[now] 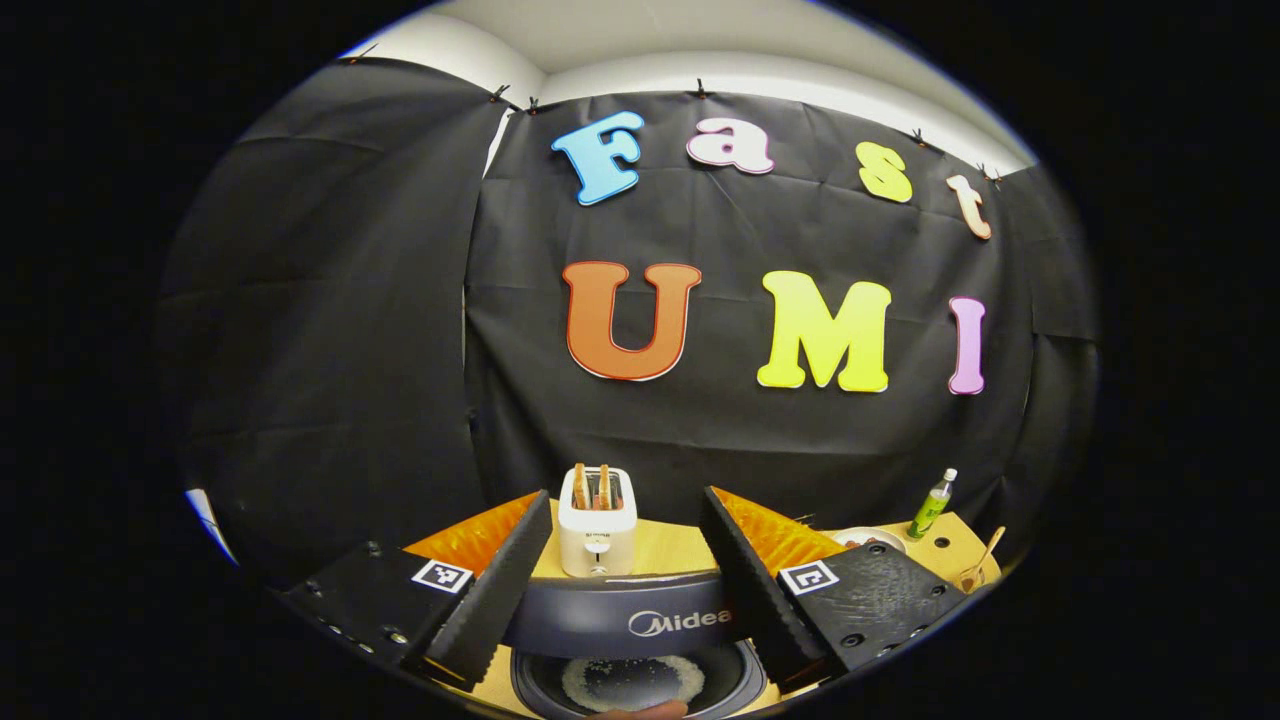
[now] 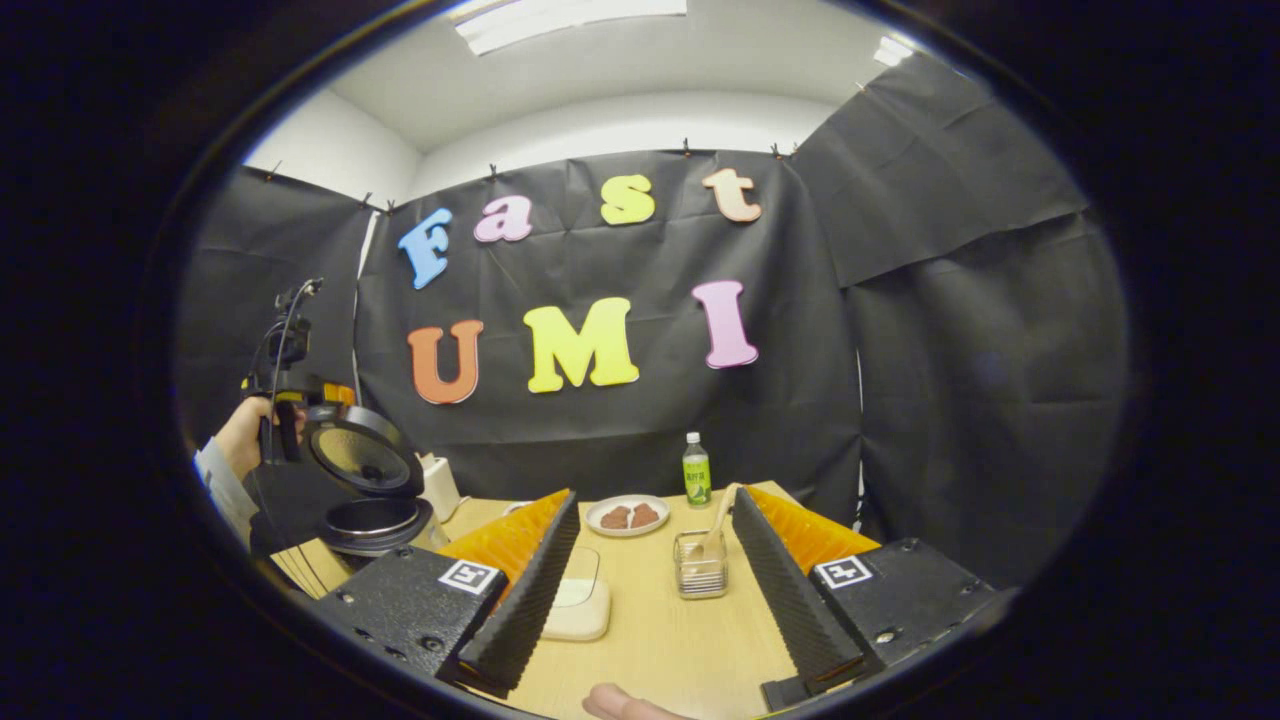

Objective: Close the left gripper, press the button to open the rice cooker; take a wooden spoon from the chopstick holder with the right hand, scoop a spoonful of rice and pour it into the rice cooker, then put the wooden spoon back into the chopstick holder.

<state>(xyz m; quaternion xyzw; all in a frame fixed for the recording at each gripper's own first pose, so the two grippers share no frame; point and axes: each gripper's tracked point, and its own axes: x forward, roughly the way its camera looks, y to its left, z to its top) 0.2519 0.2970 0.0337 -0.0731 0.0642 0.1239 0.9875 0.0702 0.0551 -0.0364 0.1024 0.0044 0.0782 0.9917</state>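
The rice cooker (image 2: pixel 375 520) stands open at the left, its lid (image 2: pixel 360 455) tilted up. My left gripper (image 1: pixel 628 500) is open above it. The lid's dark edge (image 1: pixel 620 615) runs between the fingers, and the pot (image 1: pixel 630 682) below holds a little white rice. A hand holds that left gripper (image 2: pixel 285 400) beside the lid. My right gripper (image 2: pixel 655 495) is open over the table with nothing between its fingers. Ahead of it the chopstick holder (image 2: pixel 700 575) has the wooden spoon (image 2: pixel 718 522) leaning in it. A white rice container (image 2: pixel 578 600) is half hidden behind one finger.
A white toaster (image 1: pixel 597 520) with two slices stands behind the cooker. A plate of brown food (image 2: pixel 627 515) and a green bottle (image 2: pixel 696 468) stand at the back of the wooden table (image 2: pixel 660 630). The holder with the spoon (image 1: pixel 975 570) sits at the table's far right.
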